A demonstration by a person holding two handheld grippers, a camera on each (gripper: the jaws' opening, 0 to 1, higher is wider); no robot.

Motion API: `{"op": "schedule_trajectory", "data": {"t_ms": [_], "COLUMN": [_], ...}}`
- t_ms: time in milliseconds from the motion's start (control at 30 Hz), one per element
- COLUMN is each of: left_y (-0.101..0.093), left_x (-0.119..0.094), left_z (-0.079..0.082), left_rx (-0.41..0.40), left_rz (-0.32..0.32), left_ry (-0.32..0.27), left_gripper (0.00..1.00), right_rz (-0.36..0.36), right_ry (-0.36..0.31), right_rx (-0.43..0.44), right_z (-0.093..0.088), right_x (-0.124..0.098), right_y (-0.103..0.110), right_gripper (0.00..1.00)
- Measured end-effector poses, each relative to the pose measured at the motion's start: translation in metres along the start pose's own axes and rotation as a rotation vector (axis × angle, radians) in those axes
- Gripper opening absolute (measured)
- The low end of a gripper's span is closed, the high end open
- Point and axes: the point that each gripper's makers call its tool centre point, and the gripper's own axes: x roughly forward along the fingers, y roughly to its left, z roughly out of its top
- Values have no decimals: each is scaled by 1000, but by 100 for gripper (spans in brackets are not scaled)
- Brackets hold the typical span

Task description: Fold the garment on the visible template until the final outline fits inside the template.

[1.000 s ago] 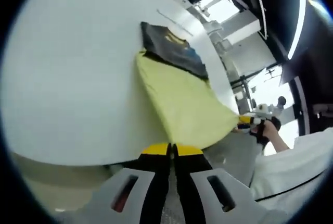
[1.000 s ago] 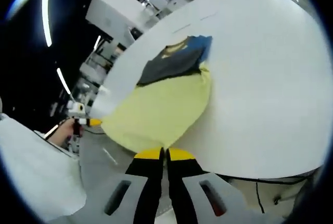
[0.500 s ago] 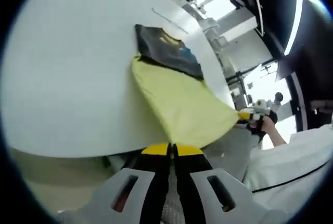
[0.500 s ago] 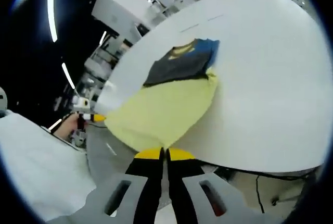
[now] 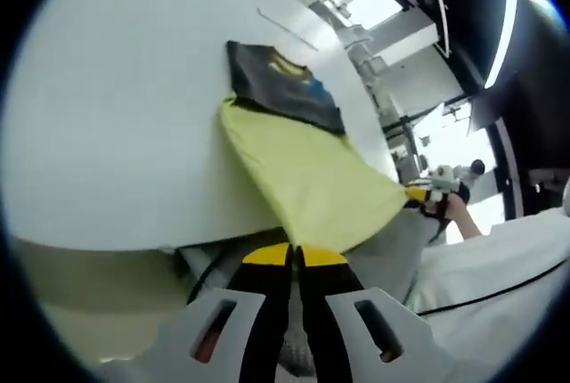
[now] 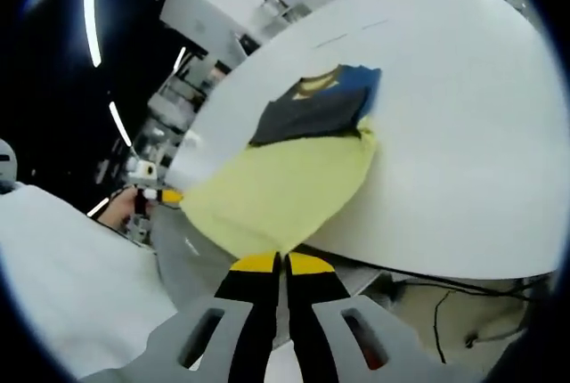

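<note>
The jaws of both the left gripper [image 5: 295, 256] and the right gripper [image 6: 282, 264] are pinched on the near corners of the shirt [image 5: 303, 165], which is judged light, limp and best held at its edges.

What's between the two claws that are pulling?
The yellow part of the garment stretches between the left claw and the right claw, as the left gripper view shows.

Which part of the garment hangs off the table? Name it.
The yellow part of the garment, pulled past the table edge by both grippers; the dark part lies flat on the tabletop.
</note>
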Motion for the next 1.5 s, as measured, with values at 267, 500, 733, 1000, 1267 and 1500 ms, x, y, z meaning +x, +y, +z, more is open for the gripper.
{"op": "schedule_trajectory", "data": {"t_ms": [267,500,733,1000,1267,1500], "left_y": [-2,-2,-4,-5,-3,-4], "left_x": [-9,-13,-18,-24,-22,-22], "left_z": [-8,-15,-17,-19,-15,-7], "left_rx": [-15,-30,-25,-21,-23,-21], "left_rz": [-2,-4,-3,2,4,-8], "left_ry": [2,13,22,35,39,47], "left_gripper": [0,0,0,0,0,0], "right_rz": [13,22,31,46,47,42], "right_ry": [20,40,52,71,74,66], "right_rx": [-12,-6,-2,-5,4,10], "right_z": [-8,-14,-17,-19,-16,-9], "right_x": [0,-2,-3,-5,-3,-2], "right_y": [17,22,30,37,35,31], "right_gripper": [3,3,3,3,3,3]}}
